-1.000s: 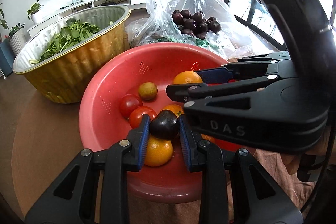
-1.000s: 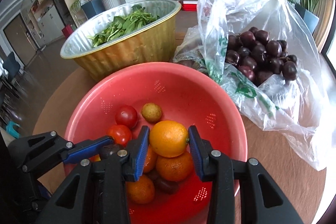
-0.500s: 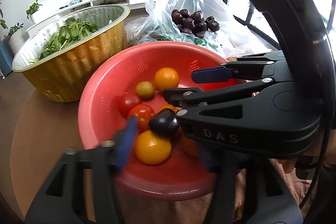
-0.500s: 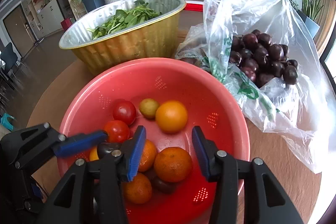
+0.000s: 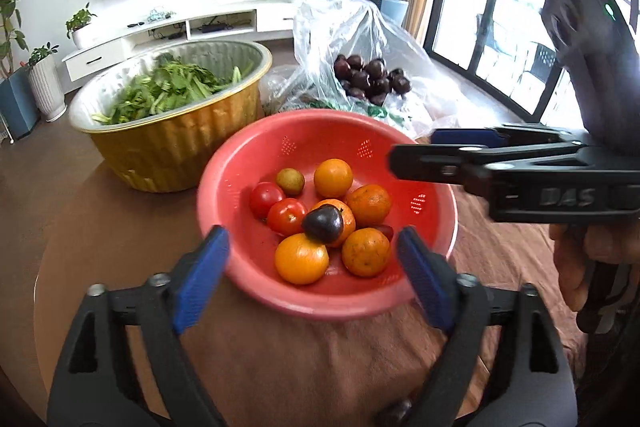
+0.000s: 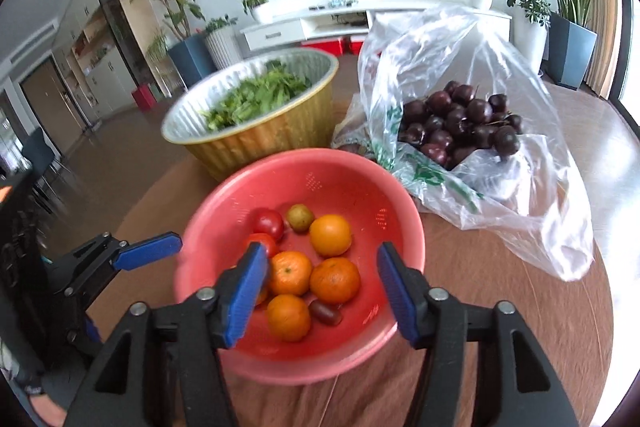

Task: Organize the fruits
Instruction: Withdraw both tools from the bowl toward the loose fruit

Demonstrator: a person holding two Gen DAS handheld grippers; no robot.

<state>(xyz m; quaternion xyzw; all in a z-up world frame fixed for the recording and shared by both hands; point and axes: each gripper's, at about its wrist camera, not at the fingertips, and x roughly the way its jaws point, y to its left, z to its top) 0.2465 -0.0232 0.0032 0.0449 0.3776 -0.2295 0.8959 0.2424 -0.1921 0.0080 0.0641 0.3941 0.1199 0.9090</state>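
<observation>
A red colander bowl (image 5: 304,139) (image 6: 320,171) holds several oranges, two tomatoes (image 5: 286,215), a small yellow-green fruit (image 5: 290,181) and a dark plum (image 5: 323,225) resting on top of the pile. One orange (image 5: 333,177) (image 6: 330,235) lies alone towards the back. My left gripper (image 5: 312,241) hangs above the bowl's near rim. Its jaws are opening wide and grip nothing. My right gripper (image 6: 320,255) also hovers over the near rim, jaws opening, with nothing pressed between the pads. It shows side-on (image 5: 416,151) in the left wrist view.
A clear plastic bag of dark plums (image 5: 372,79) (image 6: 460,119) lies behind the bowl on the right. A gold foil basin of leafy greens (image 5: 172,147) (image 6: 272,135) stands behind on the left. A brown cloth (image 5: 320,355) covers the round table. A hand (image 5: 580,259) holds the right gripper.
The left gripper let go of the dark plum and the right let go of an orange; both fruits now lie in the bowl. Both grippers opened and drew back and up.
</observation>
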